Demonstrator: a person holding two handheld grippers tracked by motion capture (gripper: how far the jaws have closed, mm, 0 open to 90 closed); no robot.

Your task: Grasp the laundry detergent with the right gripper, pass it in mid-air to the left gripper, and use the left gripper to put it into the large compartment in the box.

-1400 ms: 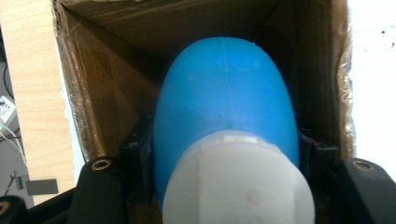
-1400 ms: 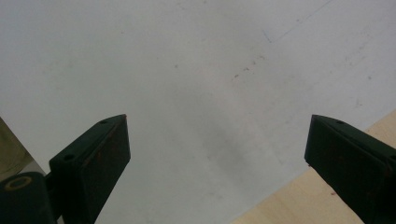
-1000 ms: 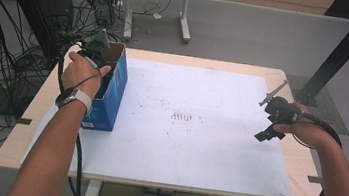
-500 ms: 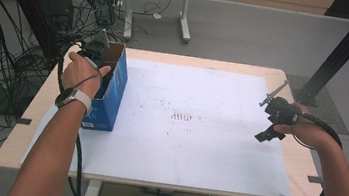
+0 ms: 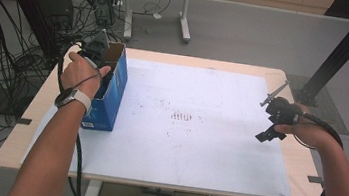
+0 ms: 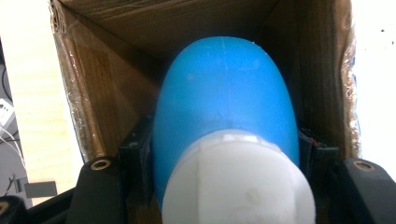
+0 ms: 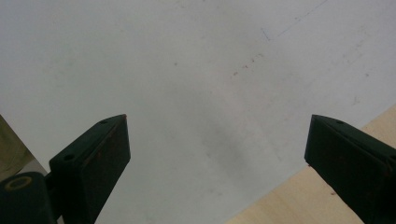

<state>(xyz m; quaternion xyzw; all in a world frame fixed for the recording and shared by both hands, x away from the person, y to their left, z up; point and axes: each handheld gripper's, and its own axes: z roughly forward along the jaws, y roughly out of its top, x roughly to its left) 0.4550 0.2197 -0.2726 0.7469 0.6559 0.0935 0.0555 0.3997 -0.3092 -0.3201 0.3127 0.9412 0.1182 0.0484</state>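
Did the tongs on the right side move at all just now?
No. The right tongs hang over the same spot by the white mat's right edge as before, jaws open.

Both forearms are bare, with no sleeves showing. The left hand (image 5: 81, 72) wears a wristwatch (image 5: 75, 98) with a pale band at its 6 o'clock side. Each gripper is black, with blocky flat fingers (image 7: 95, 154) bearing round screw holes. A black cable (image 5: 327, 133) loops from the right gripper (image 5: 271, 121); another trails from the left gripper (image 6: 224, 154).
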